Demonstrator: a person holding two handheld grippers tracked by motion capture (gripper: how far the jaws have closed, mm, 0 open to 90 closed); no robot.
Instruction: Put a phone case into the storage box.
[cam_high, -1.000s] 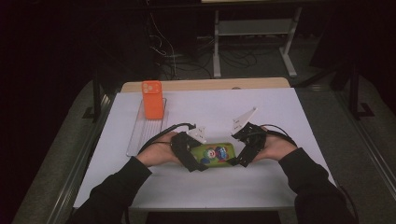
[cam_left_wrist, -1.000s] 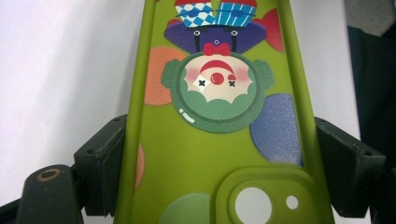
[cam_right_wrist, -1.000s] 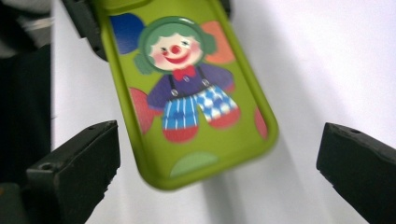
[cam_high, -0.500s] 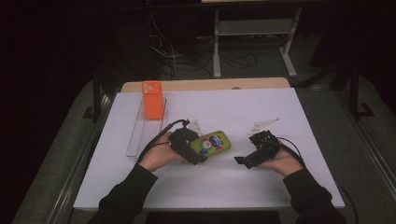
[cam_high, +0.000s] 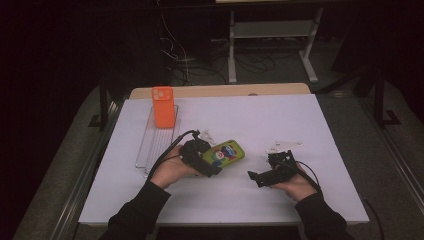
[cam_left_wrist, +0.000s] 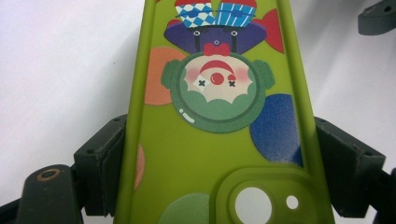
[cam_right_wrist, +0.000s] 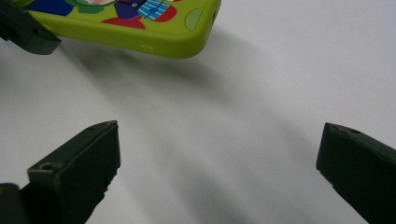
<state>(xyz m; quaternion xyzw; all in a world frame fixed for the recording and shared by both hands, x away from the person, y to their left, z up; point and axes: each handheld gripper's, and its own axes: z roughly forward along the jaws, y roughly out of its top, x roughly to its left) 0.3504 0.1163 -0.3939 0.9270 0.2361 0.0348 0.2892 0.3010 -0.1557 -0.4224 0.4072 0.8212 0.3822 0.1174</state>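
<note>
The green phone case (cam_left_wrist: 219, 121) sat pinched by its long edges in the left gripper (cam_high: 204, 161), lifted just above the white tabletop (cam_high: 320, 125). The right gripper (cam_high: 261, 177) hung spread and empty nearby. Risk: a one-sided hold, so the soft case could twist or slip out.

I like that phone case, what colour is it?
The phone case is lime green with a clown picture, clearest in the left gripper view.

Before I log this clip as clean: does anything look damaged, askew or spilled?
Nothing stands out. The green case sits squarely in the left gripper, unbroken. The orange phone stands upright at the rack end. The right gripper is open over bare table.
</note>
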